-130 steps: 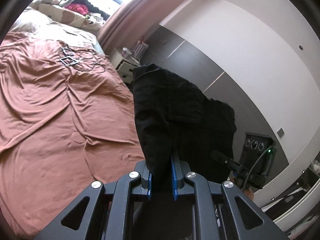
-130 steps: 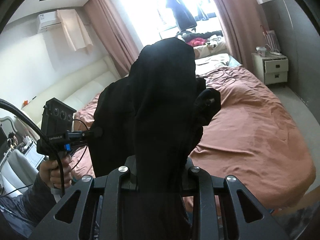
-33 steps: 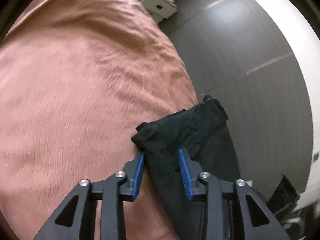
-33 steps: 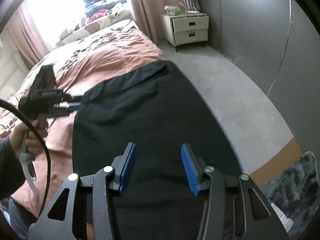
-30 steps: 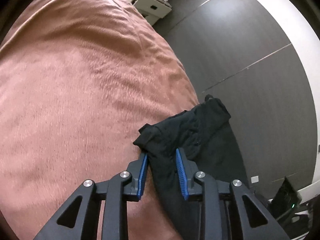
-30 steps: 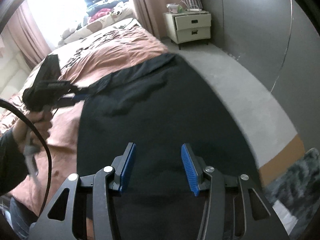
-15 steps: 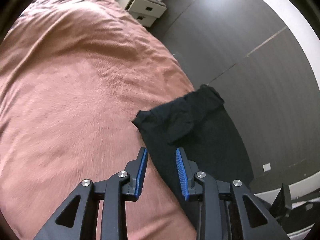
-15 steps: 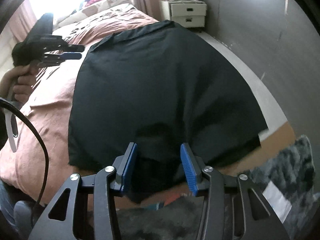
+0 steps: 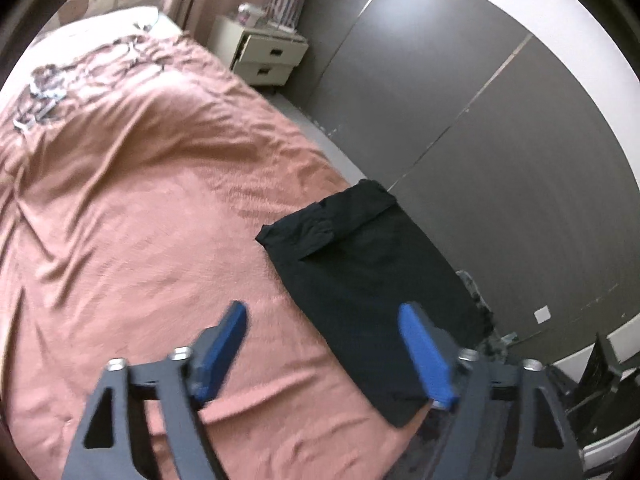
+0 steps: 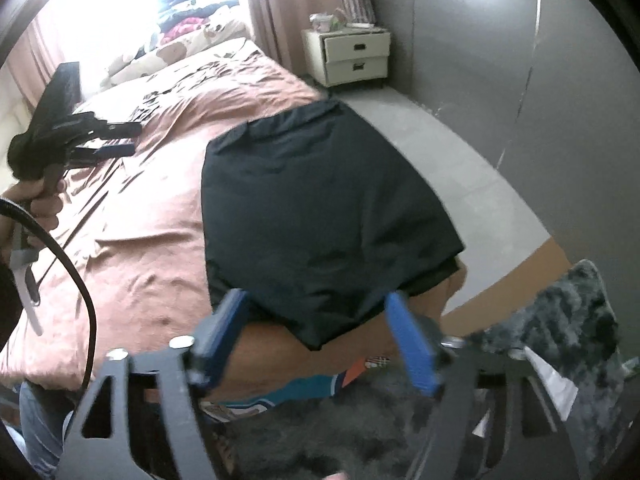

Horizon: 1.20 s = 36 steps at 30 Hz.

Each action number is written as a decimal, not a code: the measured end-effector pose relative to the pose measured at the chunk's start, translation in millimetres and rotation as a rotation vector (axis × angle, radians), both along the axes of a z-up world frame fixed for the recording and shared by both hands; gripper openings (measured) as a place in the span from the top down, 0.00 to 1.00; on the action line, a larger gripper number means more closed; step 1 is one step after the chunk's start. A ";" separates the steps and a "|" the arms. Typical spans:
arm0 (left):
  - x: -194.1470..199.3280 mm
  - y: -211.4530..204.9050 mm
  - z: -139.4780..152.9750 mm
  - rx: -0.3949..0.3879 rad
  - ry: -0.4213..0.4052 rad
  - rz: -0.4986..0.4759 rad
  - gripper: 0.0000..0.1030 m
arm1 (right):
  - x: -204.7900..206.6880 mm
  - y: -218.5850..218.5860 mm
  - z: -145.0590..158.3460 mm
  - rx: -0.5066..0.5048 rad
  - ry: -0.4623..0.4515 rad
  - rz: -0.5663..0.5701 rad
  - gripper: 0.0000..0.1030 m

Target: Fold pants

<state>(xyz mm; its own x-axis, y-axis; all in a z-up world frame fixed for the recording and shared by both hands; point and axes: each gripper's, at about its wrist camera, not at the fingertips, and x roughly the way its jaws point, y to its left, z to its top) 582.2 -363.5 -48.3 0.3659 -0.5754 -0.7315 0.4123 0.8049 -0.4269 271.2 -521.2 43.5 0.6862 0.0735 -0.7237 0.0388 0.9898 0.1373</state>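
Note:
The black pants [image 9: 360, 264] lie folded flat near the corner of the bed, on the pink-brown bedspread [image 9: 140, 208]; in the right wrist view the pants [image 10: 320, 208] spread toward the bed's edge. My left gripper [image 9: 324, 316] hovers above the bed, jaws opening wide, nothing between its blue pads. My right gripper [image 10: 316, 308] hangs over the near hem, jaws opening too, holding nothing. The left gripper [image 10: 120, 138] also shows at the left of the right wrist view, held in a hand [image 10: 36, 200].
A cream nightstand [image 10: 352, 56] stands by the grey wardrobe wall [image 9: 480, 120]. A dark fluffy rug [image 10: 560, 340] lies on the floor below the bed's corner. Pillows and clothes [image 10: 180, 40] pile up at the head of the bed under the window.
Both grippers let go of the pants, drew back and rose, and their jaws spread wide. The pants now lie flat on the bed.

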 end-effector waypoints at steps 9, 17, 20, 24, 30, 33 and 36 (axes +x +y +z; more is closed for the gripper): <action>-51.8 24.6 51.9 0.038 -0.095 -0.043 0.01 | -44.9 37.0 43.3 -0.035 -0.047 -0.048 0.00; -97.0 57.9 88.6 0.058 -0.173 -0.052 0.01 | -76.2 67.2 65.4 -0.054 -0.092 -0.036 0.00; -112.2 72.8 101.3 0.053 -0.197 -0.053 0.01 | -89.1 80.0 72.4 -0.062 -0.110 -0.030 0.00; -135.5 91.2 114.6 0.059 -0.227 -0.062 0.01 | -104.9 94.6 77.4 -0.071 -0.122 -0.041 0.00; -175.7 124.7 134.9 0.042 -0.254 -0.080 0.01 | -127.3 122.6 81.9 -0.051 -0.130 -0.025 0.00; -193.5 142.7 146.1 0.033 -0.278 -0.066 0.01 | -136.1 135.5 86.1 -0.057 -0.145 -0.018 0.00; -213.2 162.0 157.5 0.032 -0.301 -0.057 0.01 | -143.3 144.6 88.9 -0.065 -0.156 -0.012 0.00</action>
<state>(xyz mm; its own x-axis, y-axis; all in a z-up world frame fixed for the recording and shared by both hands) 368.9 -201.6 109.3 0.5364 -0.5794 -0.6136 0.5613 0.7879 -0.2533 127.9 -376.6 132.5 0.7910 0.0211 -0.6115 0.0340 0.9963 0.0784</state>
